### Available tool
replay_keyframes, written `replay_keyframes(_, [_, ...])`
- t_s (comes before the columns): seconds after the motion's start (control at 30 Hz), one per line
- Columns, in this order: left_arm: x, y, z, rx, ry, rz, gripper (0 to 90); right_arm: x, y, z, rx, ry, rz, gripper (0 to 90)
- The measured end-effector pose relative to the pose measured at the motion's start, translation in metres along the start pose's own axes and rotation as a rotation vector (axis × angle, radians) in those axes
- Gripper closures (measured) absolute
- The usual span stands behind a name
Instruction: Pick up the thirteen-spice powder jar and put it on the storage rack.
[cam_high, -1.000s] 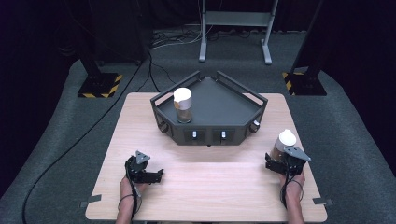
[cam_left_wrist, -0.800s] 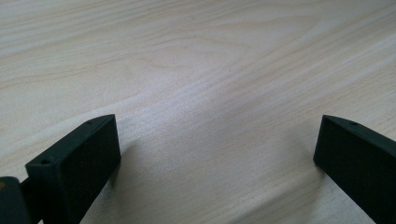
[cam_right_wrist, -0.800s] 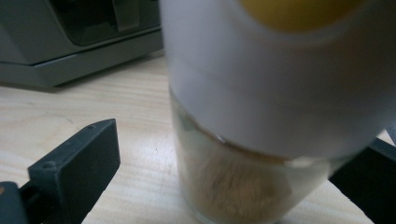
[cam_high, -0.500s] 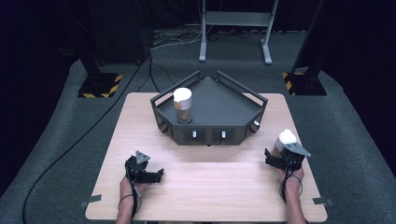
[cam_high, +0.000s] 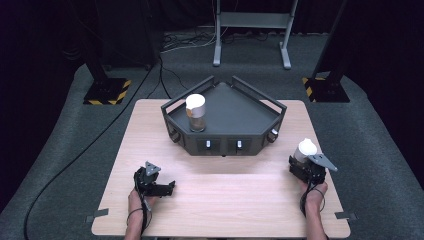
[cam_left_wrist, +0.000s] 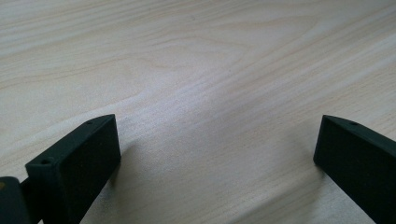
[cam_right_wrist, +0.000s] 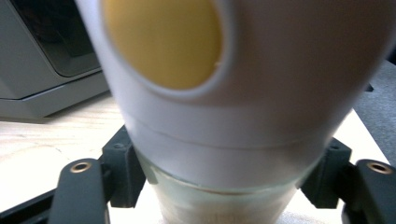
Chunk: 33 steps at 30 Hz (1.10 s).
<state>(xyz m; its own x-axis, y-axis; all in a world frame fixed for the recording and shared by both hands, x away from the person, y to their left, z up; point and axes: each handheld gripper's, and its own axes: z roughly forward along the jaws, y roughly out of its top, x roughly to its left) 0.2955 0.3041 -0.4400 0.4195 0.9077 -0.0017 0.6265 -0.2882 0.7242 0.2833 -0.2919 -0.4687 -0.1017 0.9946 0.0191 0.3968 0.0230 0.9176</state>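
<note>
A jar with a white lid (cam_high: 306, 149) stands at the table's right edge between the jaws of my right gripper (cam_high: 304, 162). Those jaws have just been closing, and now they are shut on the jar. In the right gripper view the jar (cam_right_wrist: 224, 93) looms close, with a yellow round patch (cam_right_wrist: 161, 42) on its lid, and both pads press its glass lower part. A second white-lidded jar (cam_high: 195, 112) stands upright in the left part of the dark tray (cam_high: 235, 115). My left gripper (cam_high: 165, 187) rests on the table at the front left, open (cam_left_wrist: 217, 154) with bare wood between its jaws.
The dark angular tray sits at the middle back of the wooden table (cam_high: 225, 195); its grey wall (cam_right_wrist: 42, 70) is to the left of the held jar. Beyond the table are grey carpet, stand feet with yellow-black tape (cam_high: 107, 92) and a metal frame (cam_high: 250, 30).
</note>
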Motion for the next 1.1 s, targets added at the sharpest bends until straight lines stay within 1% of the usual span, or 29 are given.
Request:
replay_keyframes(0.23, [-0.0003, -0.0002, -0.0001, -0.001, 0.003, 0.001, 0.5, 0.0022, 0.0, 0.0001, 0.0, -0.003, -0.018, 29.9])
replay_keyframes(0.8, [-0.0005, -0.0002, -0.0001, -0.001, 0.006, -0.002, 0.5, 0.0041, 0.0, -0.002, 0.002, -0.002, -0.031, 30.1])
replay_keyframes(1.1, [-0.0003, -0.0001, -0.0001, -0.001, 0.005, -0.003, 0.5, 0.0035, 0.0005, -0.0037, -0.001, 0.0, -0.029, 30.1])
